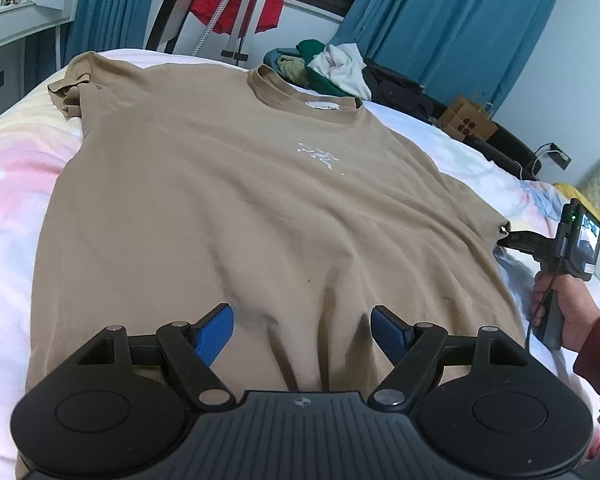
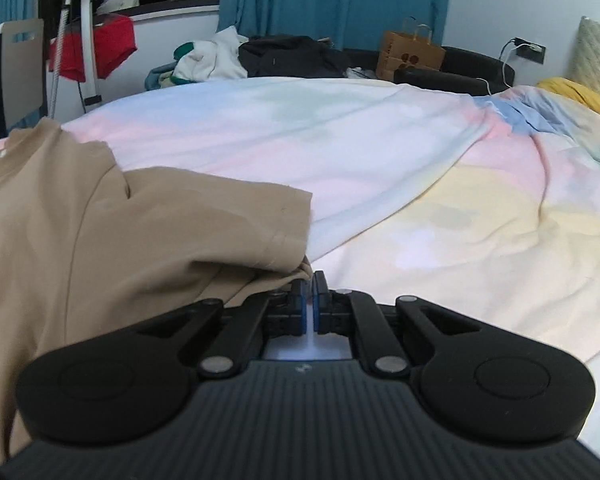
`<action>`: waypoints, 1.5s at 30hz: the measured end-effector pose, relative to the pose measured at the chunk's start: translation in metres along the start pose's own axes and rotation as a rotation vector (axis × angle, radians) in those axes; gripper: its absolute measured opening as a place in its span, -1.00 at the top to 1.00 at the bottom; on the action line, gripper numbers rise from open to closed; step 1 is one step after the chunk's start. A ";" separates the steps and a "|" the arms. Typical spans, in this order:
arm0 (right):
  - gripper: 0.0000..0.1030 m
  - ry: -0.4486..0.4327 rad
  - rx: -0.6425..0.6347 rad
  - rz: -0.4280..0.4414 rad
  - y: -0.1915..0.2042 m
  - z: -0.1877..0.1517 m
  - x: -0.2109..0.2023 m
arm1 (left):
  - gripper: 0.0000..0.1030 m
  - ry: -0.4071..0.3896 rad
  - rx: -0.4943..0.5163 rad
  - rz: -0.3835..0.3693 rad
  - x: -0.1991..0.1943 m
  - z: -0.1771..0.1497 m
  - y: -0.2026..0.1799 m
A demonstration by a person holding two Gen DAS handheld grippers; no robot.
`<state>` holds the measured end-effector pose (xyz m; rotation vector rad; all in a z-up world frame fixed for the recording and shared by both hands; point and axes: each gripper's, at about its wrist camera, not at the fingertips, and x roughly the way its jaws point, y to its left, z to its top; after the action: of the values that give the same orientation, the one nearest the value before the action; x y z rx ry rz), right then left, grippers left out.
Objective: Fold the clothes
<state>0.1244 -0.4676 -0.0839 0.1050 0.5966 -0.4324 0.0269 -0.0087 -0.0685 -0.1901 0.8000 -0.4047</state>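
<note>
A tan T-shirt [image 1: 236,200] lies spread face up on the bed, collar at the far end. My left gripper [image 1: 302,326] is open just above the shirt's lower middle, its blue pads apart over the cloth. My right gripper [image 2: 310,280] is shut on the edge of the shirt's right sleeve [image 2: 236,220], which is lifted slightly off the bedspread. The right gripper also shows in the left wrist view [image 1: 508,236] at the shirt's right sleeve edge, held by a hand.
The pastel bedspread [image 2: 420,184] covers the bed. A pile of clothes [image 1: 328,68] and a dark garment lie at the far edge. A brown paper bag [image 2: 410,54], a clothes rack with a red garment [image 1: 236,8] and blue curtains stand behind.
</note>
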 end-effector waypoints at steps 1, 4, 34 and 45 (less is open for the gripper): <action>0.88 -0.003 0.008 0.008 -0.001 0.000 -0.004 | -0.50 0.004 0.003 -0.004 0.000 0.001 -0.001; 0.82 0.001 0.040 0.040 -0.005 0.001 -0.019 | -0.50 0.008 0.023 -0.023 -0.001 0.002 -0.006; -0.21 0.151 0.362 0.225 -0.019 -0.023 -0.156 | 0.58 0.228 0.945 -0.435 -0.038 -0.123 -0.128; -0.27 0.145 0.807 0.397 -0.066 -0.039 -0.145 | 0.94 0.361 0.766 -0.454 -0.064 -0.105 -0.118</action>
<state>-0.0315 -0.4655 -0.0321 1.0154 0.4974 -0.2558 -0.1229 -0.0901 -0.0612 0.4394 0.8974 -1.1661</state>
